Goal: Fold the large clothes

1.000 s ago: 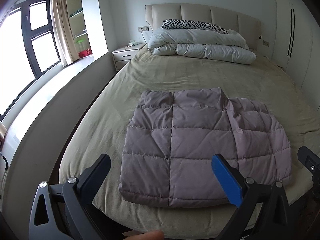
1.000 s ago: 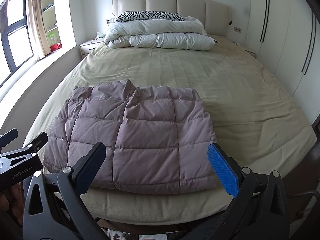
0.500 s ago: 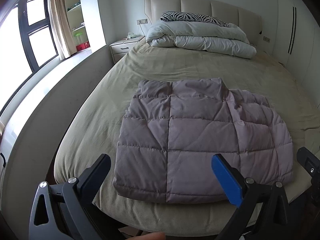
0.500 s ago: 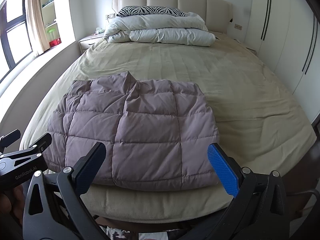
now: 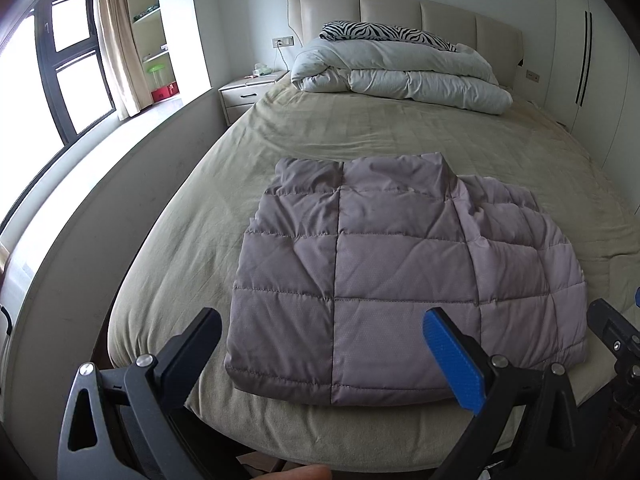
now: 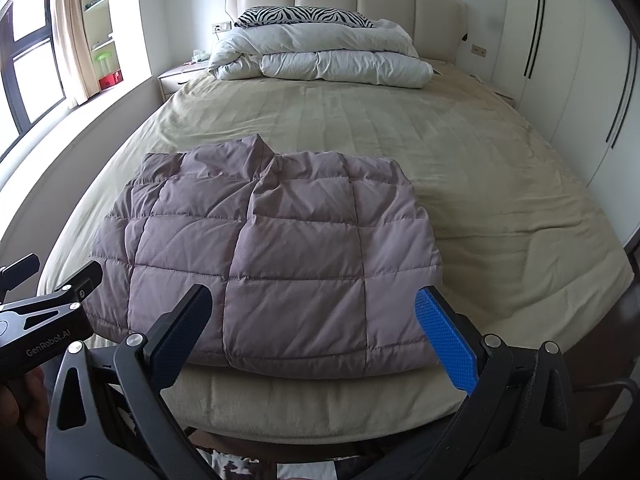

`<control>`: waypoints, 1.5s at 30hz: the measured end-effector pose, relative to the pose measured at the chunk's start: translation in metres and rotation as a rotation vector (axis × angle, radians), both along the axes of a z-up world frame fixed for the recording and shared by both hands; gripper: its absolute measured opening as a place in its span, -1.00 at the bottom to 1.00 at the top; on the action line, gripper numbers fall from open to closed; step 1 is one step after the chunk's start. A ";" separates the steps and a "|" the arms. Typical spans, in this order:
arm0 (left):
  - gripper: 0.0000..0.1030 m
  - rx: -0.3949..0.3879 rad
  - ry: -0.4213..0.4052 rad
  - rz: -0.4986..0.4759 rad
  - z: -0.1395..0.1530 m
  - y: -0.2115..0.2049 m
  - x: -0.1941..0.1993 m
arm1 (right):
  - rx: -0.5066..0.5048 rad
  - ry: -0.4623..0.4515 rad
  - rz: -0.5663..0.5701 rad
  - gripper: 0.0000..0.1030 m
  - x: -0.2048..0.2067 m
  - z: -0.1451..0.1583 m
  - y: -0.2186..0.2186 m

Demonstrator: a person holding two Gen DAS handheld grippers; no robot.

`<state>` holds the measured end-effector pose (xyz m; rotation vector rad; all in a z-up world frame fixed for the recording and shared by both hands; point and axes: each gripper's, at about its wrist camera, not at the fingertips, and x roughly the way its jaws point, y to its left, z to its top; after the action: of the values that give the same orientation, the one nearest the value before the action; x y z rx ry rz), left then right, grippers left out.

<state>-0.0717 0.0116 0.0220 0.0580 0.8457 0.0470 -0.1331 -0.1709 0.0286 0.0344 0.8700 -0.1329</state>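
Mauve quilted jacket [image 5: 400, 276] lying folded into a rough rectangle near the foot of the bed [image 5: 360, 136], on the olive-beige sheet. Seen from the left wrist: left hand-held gripper [image 5: 324, 354] hovering just off the foot edge, spread wide, holding nothing, black finger to the left and blue-padded finger to the right, both apart from the fabric. Peeking in at the right edge, part of the right hand-held gripper [image 5: 616, 336]. Sitting at the head, a rolled white duvet [image 5: 400, 76] with a zebra-print pillow [image 5: 384, 34] behind it; standing beside the bed, a nightstand [image 5: 246, 94].

Seen from the right wrist: jacket [image 6: 276, 256] again lying flat at the foot, collar end pointing toward the headboard. Right hand-held gripper [image 6: 314, 338] hanging before the near hem, gaping wide, gripping nothing. Showing at the left edge, the left hand-held gripper [image 6: 48, 280], not touching the jacket.
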 end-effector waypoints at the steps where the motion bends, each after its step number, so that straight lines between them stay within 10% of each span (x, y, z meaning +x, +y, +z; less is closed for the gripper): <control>1: 1.00 0.000 0.000 0.000 0.000 0.000 0.000 | 0.001 0.001 -0.001 1.00 0.000 -0.001 0.000; 45: 1.00 0.002 0.005 -0.003 -0.005 -0.002 0.000 | 0.005 0.006 -0.002 1.00 -0.001 -0.002 0.000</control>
<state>-0.0722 0.0099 0.0174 0.0615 0.8511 0.0447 -0.1340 -0.1712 0.0263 0.0395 0.8759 -0.1322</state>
